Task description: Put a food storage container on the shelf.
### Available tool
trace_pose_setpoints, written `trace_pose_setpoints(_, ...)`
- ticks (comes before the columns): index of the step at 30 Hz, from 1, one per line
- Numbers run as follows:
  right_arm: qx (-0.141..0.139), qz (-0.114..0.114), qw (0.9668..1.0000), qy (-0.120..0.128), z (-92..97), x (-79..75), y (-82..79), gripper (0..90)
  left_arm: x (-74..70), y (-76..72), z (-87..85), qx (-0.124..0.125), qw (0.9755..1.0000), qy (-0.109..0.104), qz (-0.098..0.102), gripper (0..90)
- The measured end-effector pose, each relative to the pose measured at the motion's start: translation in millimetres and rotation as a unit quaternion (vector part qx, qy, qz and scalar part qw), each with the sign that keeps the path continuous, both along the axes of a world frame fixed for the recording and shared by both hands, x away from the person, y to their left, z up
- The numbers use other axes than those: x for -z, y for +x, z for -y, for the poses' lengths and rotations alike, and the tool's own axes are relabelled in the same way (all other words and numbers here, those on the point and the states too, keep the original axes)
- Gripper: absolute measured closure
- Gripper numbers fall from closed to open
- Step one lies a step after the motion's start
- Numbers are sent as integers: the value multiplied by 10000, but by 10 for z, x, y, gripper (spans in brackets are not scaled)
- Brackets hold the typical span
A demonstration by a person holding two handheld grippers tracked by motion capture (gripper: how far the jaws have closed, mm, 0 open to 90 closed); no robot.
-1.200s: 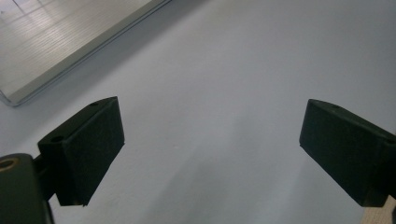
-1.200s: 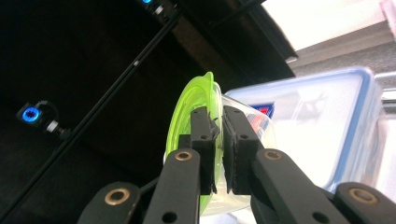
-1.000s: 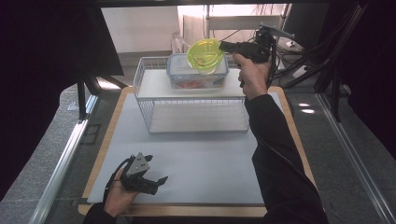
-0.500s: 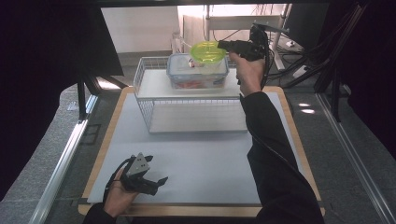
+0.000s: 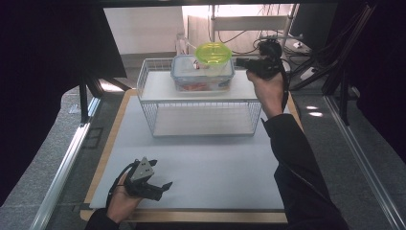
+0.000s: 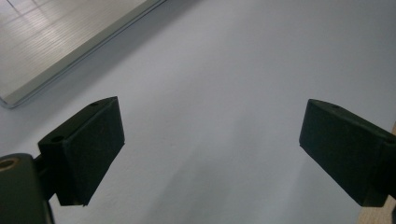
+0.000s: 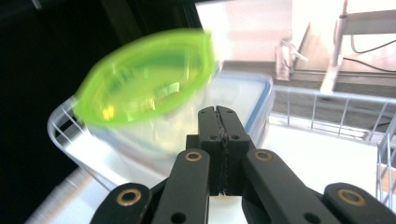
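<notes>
The round lime-green translucent lid [image 5: 213, 52] sits on the clear rectangular plastic box [image 5: 203, 76] atop the white wire rack [image 5: 201, 103] at the counter's far side. Just right, the right gripper [image 5: 242, 62] has just closed, jaws pressed together, empty; its own view shows this. Near left, the left gripper [image 5: 160, 188] rests, jaws spread.

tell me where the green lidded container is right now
In the high view the green lidded container sits on the clear storage box on the wire rack at the table's far side, just left of the right gripper.

Green-lidded tub [image 5: 213, 53], atop clear box [image 5: 203, 79]
</notes>
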State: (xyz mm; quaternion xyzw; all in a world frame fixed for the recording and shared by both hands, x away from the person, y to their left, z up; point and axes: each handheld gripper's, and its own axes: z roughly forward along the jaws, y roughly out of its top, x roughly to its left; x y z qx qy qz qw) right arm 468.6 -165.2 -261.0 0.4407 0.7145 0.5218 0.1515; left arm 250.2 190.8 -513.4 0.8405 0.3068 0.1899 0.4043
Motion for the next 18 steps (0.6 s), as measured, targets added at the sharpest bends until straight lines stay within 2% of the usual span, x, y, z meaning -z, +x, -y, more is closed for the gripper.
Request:
trace_pose_setpoints(2,-106,19,9996,-270,-78,65,-31,900,2,0,0,5,10000,10,-5,65)
trace_pose_setpoints(7,-397,22,9977,-545,-288,157,-70,900,4,1,-3,2,10000,-8,-6,65)
trace_pose_setpoints(9,-453,101,9967,-661,-362,167,-75,900,4,0,-4,5,10000,-10,-5,65)
trace_pose_setpoints(18,-629,93,9959,-651,-594,191,11,900,6,2,-6,15,10000,-6,-15,65)
